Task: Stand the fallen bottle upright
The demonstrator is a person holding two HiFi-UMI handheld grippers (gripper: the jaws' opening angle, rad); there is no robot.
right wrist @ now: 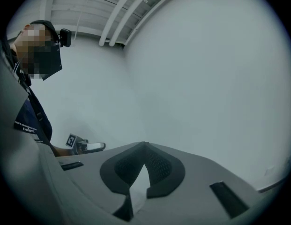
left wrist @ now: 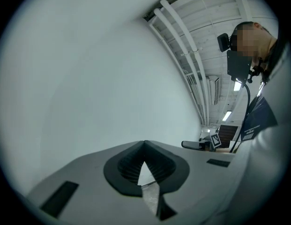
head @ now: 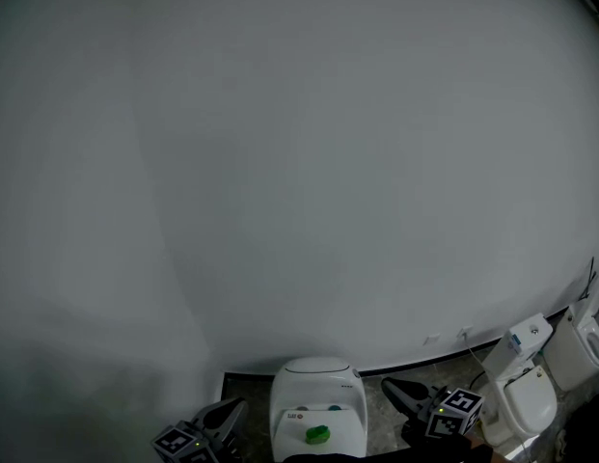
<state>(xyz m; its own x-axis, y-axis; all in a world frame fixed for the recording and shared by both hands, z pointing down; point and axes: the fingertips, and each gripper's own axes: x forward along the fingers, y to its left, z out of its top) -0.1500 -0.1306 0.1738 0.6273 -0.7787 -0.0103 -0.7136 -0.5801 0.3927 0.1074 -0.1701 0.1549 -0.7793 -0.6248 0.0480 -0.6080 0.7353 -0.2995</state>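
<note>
Bottle out of shot; jaws shut and empty

Bottle shows in none of the three views, so where it lies cannot be told; the head view takes in mostly a plain white wall (head: pixel 299 162), with a strip of dark floor (head: pixel 386 432) along the bottom. A white appliance (head: pixel 318 394) stands against that wall, a green patch (head: pixel 317 435) on its front; two more white units (head: pixel 519 394) stand off to its right. The left gripper (left wrist: pixel 144 146) has its jaws together at the tips with nothing between them; the right gripper (right wrist: pixel 145 149) stands the same, tips meeting and empty. From where I stand, both are held low at the bottom edge of the head view, one on either side of the appliance and well apart, pointing forward at the wall; the left gripper view tilts up enough to catch white pipes (left wrist: pixel 182 55) running under the ceiling; each gripper's view shows the other out to its side.
</note>
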